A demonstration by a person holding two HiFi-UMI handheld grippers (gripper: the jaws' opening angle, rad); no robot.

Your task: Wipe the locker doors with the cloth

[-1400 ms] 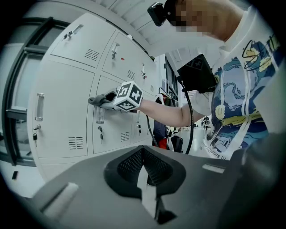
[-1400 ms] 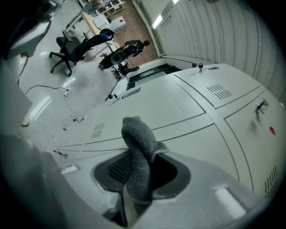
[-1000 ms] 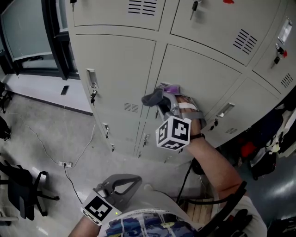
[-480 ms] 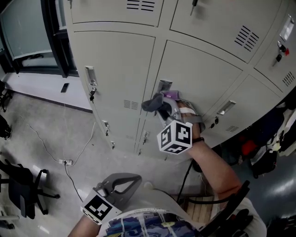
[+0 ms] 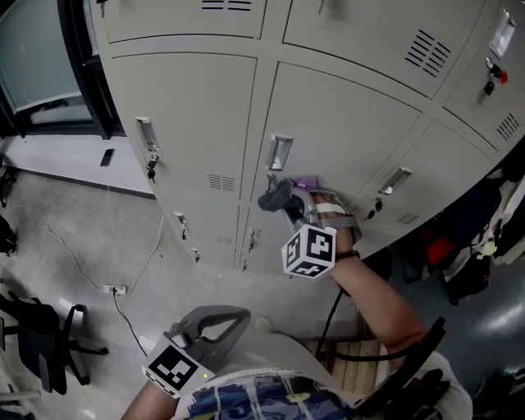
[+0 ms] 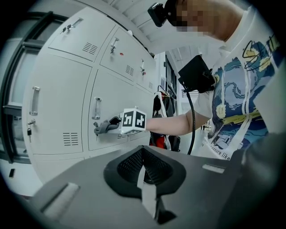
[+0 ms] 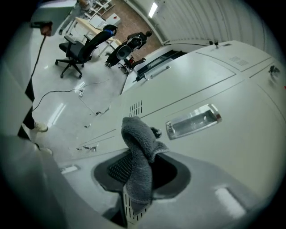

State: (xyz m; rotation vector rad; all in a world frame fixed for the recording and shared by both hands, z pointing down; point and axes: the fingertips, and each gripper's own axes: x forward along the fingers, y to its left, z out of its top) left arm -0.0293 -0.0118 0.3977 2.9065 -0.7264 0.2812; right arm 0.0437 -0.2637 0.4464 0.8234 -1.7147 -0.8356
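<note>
The cloth (image 7: pixel 136 147), seemingly soft, light and floppy, bunches just beyond the tip of the right tool (image 7: pixel 134 197), which clamps its lower fold near the locker door (image 7: pixel 223 152); the left tool (image 6: pixel 145 192) is closed, empty.

Small print on shirt (image 6: pixel 222 150), unreadable; nothing else.

Lock (image 7: pixel 155 132) half behind cloth (image 7: pixel 136 150), top lockers (image 5: pixel 176 20) cropped

Dark grey cloth (image 5: pixel 275 197) at centre, pale greyish-beige locker doors (image 5: pixel 189 123) across the top, black-and-white square-patterned marker cube (image 5: pixel 310 251) just below, blue-and-yellow swirl-print shirt (image 5: pixel 262 402) at bottom edge, black chair (image 5: pixel 39 344) lower left.
</note>
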